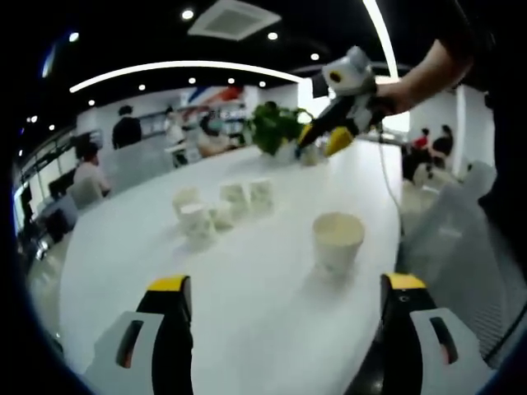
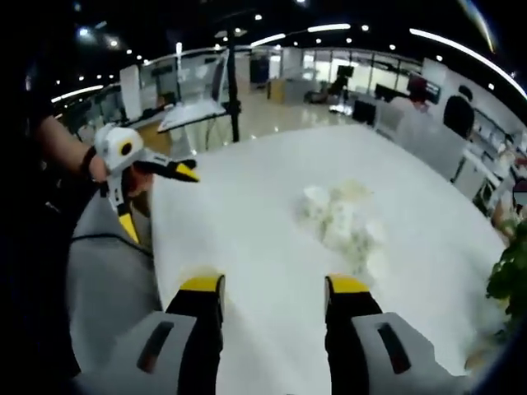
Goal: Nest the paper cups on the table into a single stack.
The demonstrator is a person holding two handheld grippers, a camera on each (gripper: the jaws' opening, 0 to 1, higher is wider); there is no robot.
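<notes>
White office table [image 1: 272, 329], paper cups [image 1: 221, 210] unstacked, nothing grasped.
Left gripper [image 1: 284, 288] gapes before the lone upright cup [image 1: 337, 241]; right gripper [image 2: 272, 288] hangs open; closing on that cup comes next.

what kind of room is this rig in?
Probably an open-plan office or meeting area. A big white table holds loose paper cups, a potted plant stands at its far end, people sit at other desks, and a recessed ceiling vent hangs overhead among strip lights.
</notes>
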